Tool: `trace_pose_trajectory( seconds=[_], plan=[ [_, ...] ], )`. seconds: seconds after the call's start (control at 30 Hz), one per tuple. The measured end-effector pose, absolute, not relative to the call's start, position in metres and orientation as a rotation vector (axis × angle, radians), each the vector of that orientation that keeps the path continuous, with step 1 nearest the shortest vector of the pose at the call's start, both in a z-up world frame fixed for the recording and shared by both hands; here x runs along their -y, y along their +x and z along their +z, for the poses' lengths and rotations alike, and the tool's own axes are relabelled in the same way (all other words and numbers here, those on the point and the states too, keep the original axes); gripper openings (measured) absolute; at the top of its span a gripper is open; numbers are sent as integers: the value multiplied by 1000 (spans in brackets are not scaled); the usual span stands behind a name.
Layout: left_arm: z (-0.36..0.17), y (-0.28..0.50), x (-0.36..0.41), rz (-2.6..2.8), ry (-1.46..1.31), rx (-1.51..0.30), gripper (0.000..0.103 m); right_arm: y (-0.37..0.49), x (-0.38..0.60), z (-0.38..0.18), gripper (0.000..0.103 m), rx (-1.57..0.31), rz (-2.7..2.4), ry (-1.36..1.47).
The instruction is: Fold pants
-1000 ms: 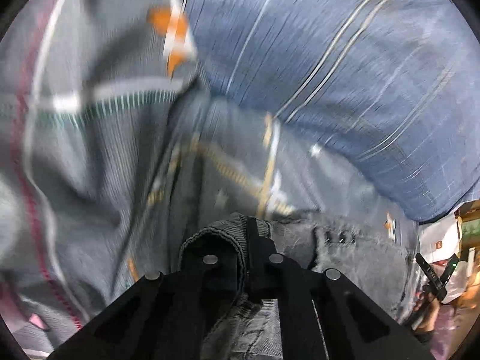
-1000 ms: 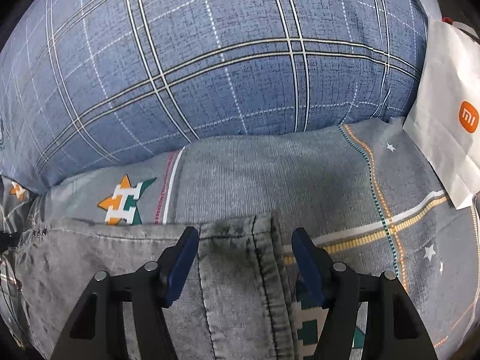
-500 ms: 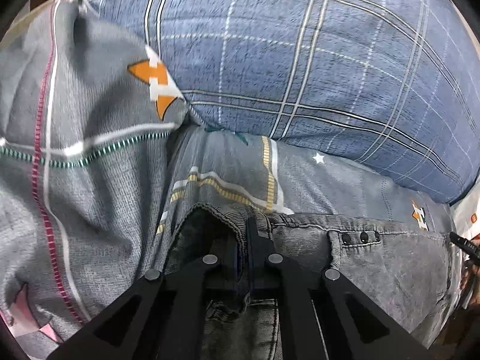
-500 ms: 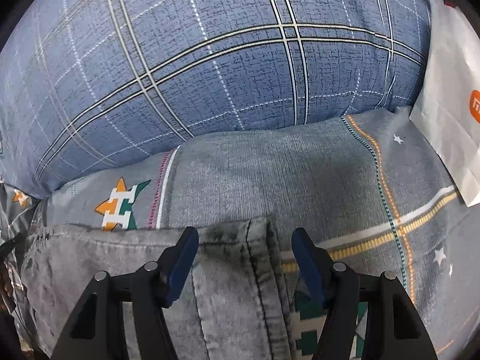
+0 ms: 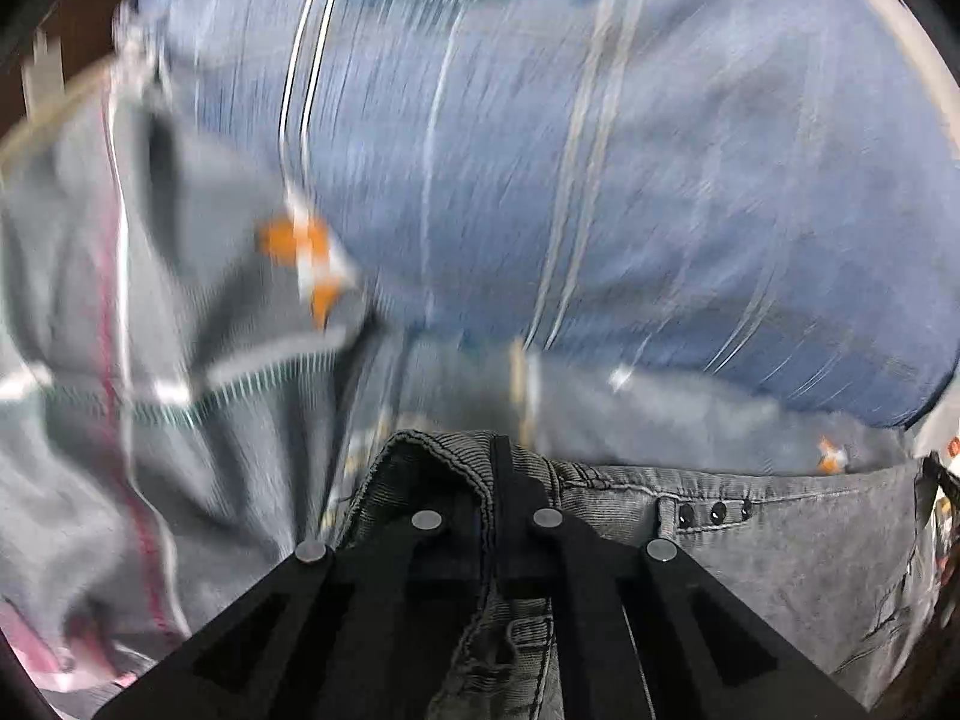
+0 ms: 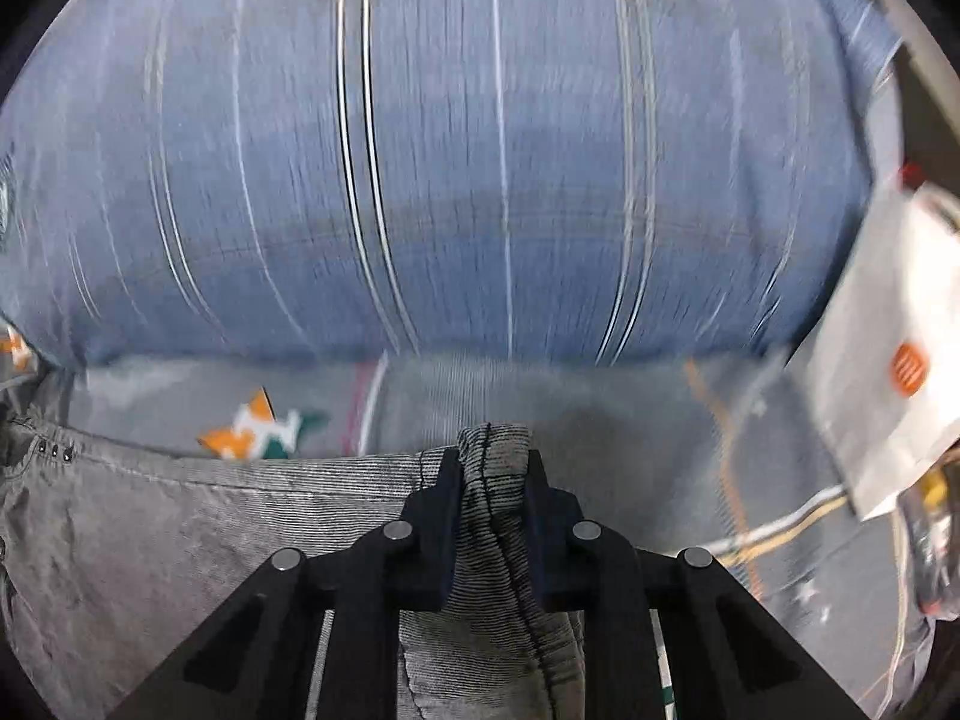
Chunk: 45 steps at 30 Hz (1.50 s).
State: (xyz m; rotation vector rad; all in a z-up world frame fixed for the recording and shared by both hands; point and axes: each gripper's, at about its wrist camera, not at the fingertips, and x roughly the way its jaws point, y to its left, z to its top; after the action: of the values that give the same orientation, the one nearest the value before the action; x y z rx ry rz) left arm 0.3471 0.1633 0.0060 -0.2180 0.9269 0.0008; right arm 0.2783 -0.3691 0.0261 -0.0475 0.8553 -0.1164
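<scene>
Grey corduroy pants (image 5: 780, 546) lie on a grey patterned bedsheet (image 5: 198, 450), waistband toward a big blue plaid pillow (image 5: 600, 180). My left gripper (image 5: 489, 480) is shut on the left corner of the waistband, the cloth bunched up between its black fingers. In the right wrist view the pants (image 6: 150, 540) stretch to the left, and my right gripper (image 6: 492, 468) is closing on the other end of the waistband; a raised fold of corduroy is pinched between its pads. Both views are blurred by motion.
The blue plaid pillow (image 6: 450, 180) fills the space just beyond the waistband. A white paper bag with an orange logo (image 6: 888, 372) lies at the right on the sheet (image 6: 660, 420). Some small items sit at the far right edge.
My right gripper's jaws, wide apart around the waistband before, have closed and pinched a fold of it. Both grippers have lifted a little, and the waistband rises with them.
</scene>
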Motion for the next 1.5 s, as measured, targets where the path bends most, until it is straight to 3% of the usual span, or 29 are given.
trace_pose_trajectory(
  seconds=[0.07,0.13,0.17,0.23,0.3,0.33,0.4,0.5,0.57,0.6,0.63,0.67,0.93,1.1,1.2,1.3,1.37,1.4,1.43,1.5],
  plan=[
    [7,347,-156,15,-159,-891,3,286,369,14,20,-880,-136,-57],
    [-17,359,-155,-17,-178,-1001,6,298,376,-16,28,-1001,-123,-19],
    [-33,368,-157,-30,-200,-1085,11,303,381,-35,31,-1086,-116,12],
    [-61,374,-166,22,-248,-1190,46,300,385,-42,48,-1099,-120,28],
    [-72,372,-180,45,-343,-1208,57,296,397,-36,62,-1068,-100,102],
    [-71,371,-186,28,-406,-1191,63,297,403,-30,64,-1047,-90,136],
    [-71,372,-193,18,-467,-1198,66,300,413,-22,65,-1029,-81,178],
    [-70,377,-197,30,-482,-1200,66,312,421,-24,65,-1033,-67,241],
    [-71,383,-195,62,-436,-1212,45,322,416,-39,64,-1105,-29,255],
    [-71,385,-193,80,-406,-1222,21,326,412,-46,51,-1135,-28,235],
    [-72,388,-192,92,-386,-1231,4,321,410,-42,24,-1114,-45,198],
    [-71,388,-191,83,-397,-1235,4,321,410,-38,16,-1106,-38,220],
    [34,329,-180,30,-300,-940,3,260,385,53,16,-843,-19,140],
    [94,233,-176,-51,-316,-760,3,178,379,100,16,-666,15,173],
    [103,161,-188,-105,-339,-694,3,107,382,91,16,-617,50,193],
    [69,102,-208,-150,-372,-732,7,38,391,49,19,-666,142,251],
    [38,79,-222,-164,-364,-847,9,3,397,3,36,-814,186,269],
    [23,70,-227,-142,-340,-937,15,-14,403,-23,55,-893,155,270],
    [10,63,-234,-89,-309,-1005,22,-28,409,-38,59,-928,125,278],
    [-2,53,-248,-7,-269,-1060,23,-54,431,-49,59,-912,69,371]
  ],
)
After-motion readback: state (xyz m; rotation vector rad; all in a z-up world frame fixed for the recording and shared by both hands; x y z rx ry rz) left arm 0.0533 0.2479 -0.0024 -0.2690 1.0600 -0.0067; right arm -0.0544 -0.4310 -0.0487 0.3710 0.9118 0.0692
